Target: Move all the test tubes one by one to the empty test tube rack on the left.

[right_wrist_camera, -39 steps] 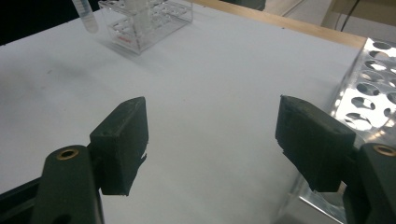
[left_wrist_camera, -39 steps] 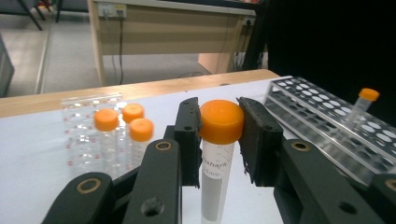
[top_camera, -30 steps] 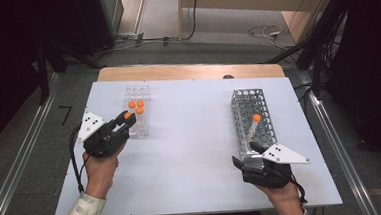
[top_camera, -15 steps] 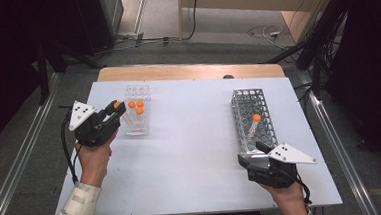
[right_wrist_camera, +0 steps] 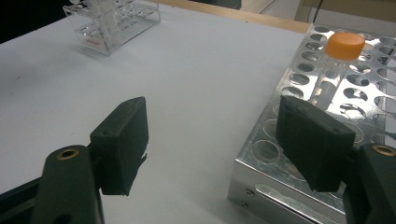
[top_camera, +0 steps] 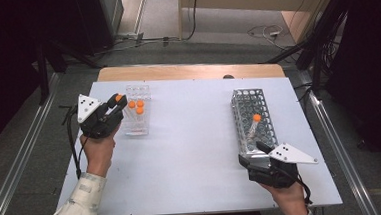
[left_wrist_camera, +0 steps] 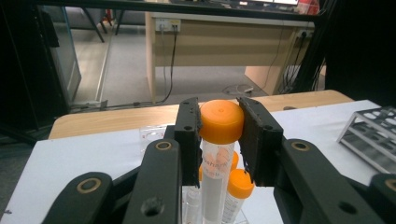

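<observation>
- High view: left tool (top_camera: 116, 103) closed on orange-capped tube (top_camera: 119, 98), just at left edge of clear plastic rack (top_camera: 138, 121) on white worktop (top_camera: 190, 137)
- Left gripper view: cap of that tube (left_wrist_camera: 221, 122) clamped between both jaws, body hanging upright below, probably so it can slide straight into a hole
- Two more capped tubes (top_camera: 135, 107) standing in clear rack, close behind held one
- Right tool (right_wrist_camera: 215, 135) wide open and holding nothing, resting at near end of metal rack (right_wrist_camera: 327, 116), likely to steady or wait
- One tube (top_camera: 254, 126) leaning in metal rack
</observation>
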The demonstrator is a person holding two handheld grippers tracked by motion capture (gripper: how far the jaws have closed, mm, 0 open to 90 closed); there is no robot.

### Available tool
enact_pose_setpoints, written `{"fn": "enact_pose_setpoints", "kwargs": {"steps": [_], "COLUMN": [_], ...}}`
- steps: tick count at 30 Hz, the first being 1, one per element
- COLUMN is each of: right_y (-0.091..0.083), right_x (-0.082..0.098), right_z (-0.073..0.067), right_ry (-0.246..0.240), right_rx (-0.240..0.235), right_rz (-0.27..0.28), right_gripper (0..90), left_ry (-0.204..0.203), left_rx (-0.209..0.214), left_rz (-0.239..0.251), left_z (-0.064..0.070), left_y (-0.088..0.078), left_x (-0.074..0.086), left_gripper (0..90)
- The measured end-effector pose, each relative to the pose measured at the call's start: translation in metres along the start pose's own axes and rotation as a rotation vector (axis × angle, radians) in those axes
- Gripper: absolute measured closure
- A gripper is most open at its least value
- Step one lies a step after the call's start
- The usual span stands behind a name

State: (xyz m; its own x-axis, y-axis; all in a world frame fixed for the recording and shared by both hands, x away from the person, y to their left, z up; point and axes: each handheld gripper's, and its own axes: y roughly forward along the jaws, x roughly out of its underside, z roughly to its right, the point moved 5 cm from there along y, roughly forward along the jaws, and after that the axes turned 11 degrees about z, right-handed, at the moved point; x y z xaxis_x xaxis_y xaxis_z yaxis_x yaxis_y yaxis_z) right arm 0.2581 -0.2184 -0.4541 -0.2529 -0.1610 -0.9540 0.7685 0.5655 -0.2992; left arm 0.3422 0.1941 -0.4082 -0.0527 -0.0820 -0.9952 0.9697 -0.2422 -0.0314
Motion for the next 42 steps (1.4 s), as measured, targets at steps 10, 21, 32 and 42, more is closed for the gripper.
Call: {"fn": "enact_pose_setpoints", "kwargs": {"steps": [10,21,32,42], "right_y": [0.000,0.000,0.000,0.001], "right_x": [0.000,0.000,0.001,0.001], "right_z": [0.000,0.000,0.000,0.000], "right_ry": [0.000,0.000,0.000,0.001], "right_rx": [-0.003,-0.003,-0.004,-0.003], "right_rz": [0.003,0.000,-0.004,-0.006], "right_gripper": [24.2,24.2,24.2,24.2], "left_ry": [0.015,0.017,0.026,0.041], "left_rx": [-0.027,-0.031,-0.037,-0.030], "left_rz": [-0.015,-0.051,-0.077,-0.083], "left_z": [-0.002,-0.001,-0.001,0.002], "left_y": [0.011,0.017,0.019,0.019], "left_x": [0.011,0.027,0.041,0.043], "left_gripper": [69.7,69.5,69.3,62.1]}}
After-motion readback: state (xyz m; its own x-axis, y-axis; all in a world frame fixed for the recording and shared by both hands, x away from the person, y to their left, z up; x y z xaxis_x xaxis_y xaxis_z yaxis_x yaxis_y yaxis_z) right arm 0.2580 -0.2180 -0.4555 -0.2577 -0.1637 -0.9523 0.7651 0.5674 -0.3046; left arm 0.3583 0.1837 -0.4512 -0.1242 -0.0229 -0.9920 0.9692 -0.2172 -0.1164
